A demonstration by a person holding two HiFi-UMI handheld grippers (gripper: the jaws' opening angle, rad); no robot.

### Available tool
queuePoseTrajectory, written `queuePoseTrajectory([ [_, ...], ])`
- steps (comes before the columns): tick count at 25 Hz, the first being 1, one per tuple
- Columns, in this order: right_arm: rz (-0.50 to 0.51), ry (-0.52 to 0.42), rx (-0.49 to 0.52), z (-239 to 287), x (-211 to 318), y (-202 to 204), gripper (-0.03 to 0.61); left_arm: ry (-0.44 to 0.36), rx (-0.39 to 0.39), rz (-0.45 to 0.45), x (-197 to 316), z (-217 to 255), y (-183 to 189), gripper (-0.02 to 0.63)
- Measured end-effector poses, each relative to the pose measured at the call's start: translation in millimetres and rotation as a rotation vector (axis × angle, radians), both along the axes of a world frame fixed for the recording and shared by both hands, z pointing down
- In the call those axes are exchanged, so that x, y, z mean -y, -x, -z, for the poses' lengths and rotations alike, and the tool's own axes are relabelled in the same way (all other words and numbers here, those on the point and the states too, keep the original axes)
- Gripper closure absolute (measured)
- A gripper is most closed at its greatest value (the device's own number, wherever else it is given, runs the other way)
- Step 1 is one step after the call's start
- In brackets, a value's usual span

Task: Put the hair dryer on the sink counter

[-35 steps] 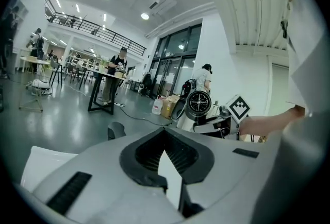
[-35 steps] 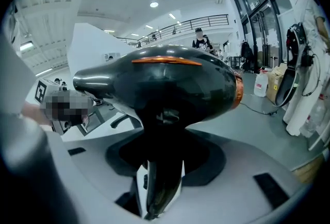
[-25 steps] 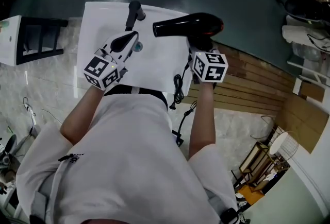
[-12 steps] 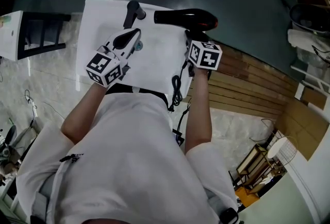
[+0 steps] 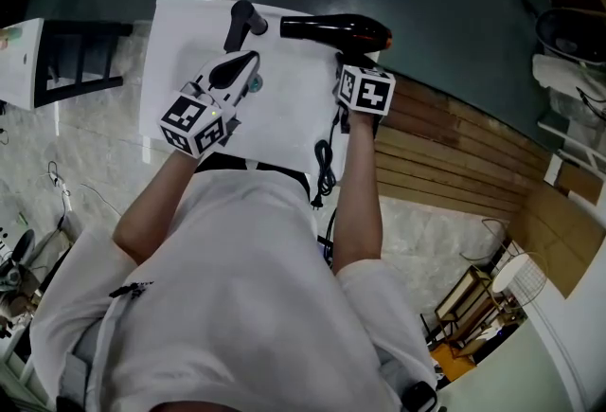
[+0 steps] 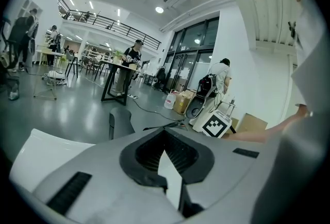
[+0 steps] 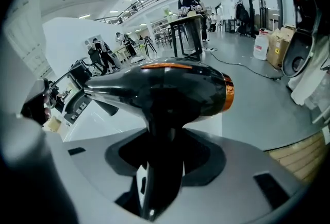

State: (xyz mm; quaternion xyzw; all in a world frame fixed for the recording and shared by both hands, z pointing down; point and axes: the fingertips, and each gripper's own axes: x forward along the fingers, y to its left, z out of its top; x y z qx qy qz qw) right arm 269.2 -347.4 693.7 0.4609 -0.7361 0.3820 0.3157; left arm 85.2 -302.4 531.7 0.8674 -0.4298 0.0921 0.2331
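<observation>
Open lab hall: workbenches (image 6: 117, 67), mezzanine (image 6: 105, 21)

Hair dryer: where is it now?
In the head view, the hair dryer is at the white sink counter's far right edge, its handle clamped in the right gripper, with the black faucet to its left.

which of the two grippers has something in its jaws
The right gripper: its jaws clamp the handle of the black hair dryer. The left gripper has nothing between its jaws.
</observation>
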Motion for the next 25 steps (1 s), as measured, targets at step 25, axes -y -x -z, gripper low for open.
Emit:
queuePoseTrajectory([
  [25,-0.050,-0.022,-0.145,-15,2,15,0.400,0.001,0.000,-0.036,-1,-3,8,0.612],
])
